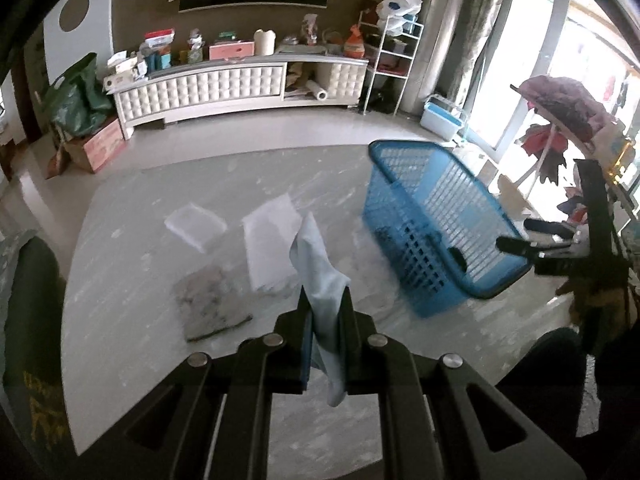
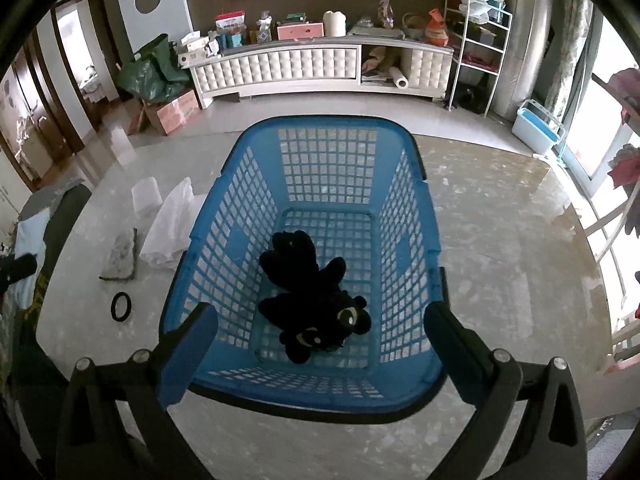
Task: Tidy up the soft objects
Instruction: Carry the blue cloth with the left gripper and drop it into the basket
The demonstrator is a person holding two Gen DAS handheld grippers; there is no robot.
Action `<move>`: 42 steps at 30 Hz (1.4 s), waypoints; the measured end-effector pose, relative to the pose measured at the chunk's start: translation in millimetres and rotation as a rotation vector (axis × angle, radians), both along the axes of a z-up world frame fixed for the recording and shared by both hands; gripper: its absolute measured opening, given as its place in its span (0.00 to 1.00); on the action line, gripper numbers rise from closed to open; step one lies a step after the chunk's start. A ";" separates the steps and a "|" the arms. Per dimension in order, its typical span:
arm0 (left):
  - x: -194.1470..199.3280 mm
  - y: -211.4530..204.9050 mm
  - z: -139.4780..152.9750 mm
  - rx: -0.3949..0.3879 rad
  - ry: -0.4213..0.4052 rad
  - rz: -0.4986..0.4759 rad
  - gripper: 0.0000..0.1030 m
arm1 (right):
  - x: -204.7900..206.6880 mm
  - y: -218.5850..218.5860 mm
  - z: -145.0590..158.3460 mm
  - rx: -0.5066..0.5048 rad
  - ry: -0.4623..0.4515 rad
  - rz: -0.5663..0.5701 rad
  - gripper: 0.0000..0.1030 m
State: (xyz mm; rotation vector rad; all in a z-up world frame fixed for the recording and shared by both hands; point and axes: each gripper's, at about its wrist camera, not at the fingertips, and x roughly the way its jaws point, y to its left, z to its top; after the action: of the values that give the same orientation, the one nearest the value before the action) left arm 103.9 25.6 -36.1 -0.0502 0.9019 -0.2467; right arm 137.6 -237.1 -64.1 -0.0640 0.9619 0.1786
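Right, biggest first: grey marble-look table [image 2: 500, 240] carries everything. Blue slatted laundry basket [image 2: 328, 240] stands on it, open top, upright. Only one thing visible inside: a black plush toy [image 2: 316, 304] with yellow eyes, lying on the basket floor toward the near end, face end nearest the right wrist camera. Rest of the basket floor is bare grid.

Right gripper [image 2: 320, 344] hangs over the near rim of the basket, jaws spread wide, nothing between them; the plush lies below and apart from the pads. Released.

Left gripper [image 1: 326, 332] is clenched on a pale blue cloth [image 1: 320, 276]. Cloth is pinched mid-length: one end sticks up past the fingertips, the other droops below the jaws. It is off the table, left of the basket and not over it.

Loose on the table left of the basket, none in any container:
- white folded cloth [image 1: 270, 240], just beside the basket wall in the right wrist view
- smaller white folded piece [image 1: 195, 226], further left, apart from the first
- grey mottled folded cloth [image 1: 210, 304], nearest the table edge of the three
- small black ring [image 2: 121, 306], near the table's front-left edge, apart from the cloths

Left wrist view is motion-blurred around the basket, so its contents don't read from that side.

Background: white tufted low cabinet [image 2: 320, 66] along the far wall, top crowded with boxes and packets.
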 end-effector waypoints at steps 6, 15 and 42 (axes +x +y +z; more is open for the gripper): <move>19.7 -32.2 15.2 0.018 -0.016 -0.031 0.09 | -0.1 -11.5 1.0 0.029 -0.015 -0.011 1.00; 55.1 -94.6 36.1 0.076 -0.058 -0.131 0.09 | 7.4 -33.3 -0.6 0.047 -0.018 -0.066 1.00; 176.5 -235.4 -55.3 0.334 0.055 -0.446 0.09 | 23.2 -72.6 -31.2 0.098 0.030 -0.171 1.00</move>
State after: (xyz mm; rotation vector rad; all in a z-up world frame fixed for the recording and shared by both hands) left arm 280.5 -209.8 -91.4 0.4601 0.9932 -0.5065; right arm 160.9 -309.7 -95.3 0.1108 0.9821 0.0687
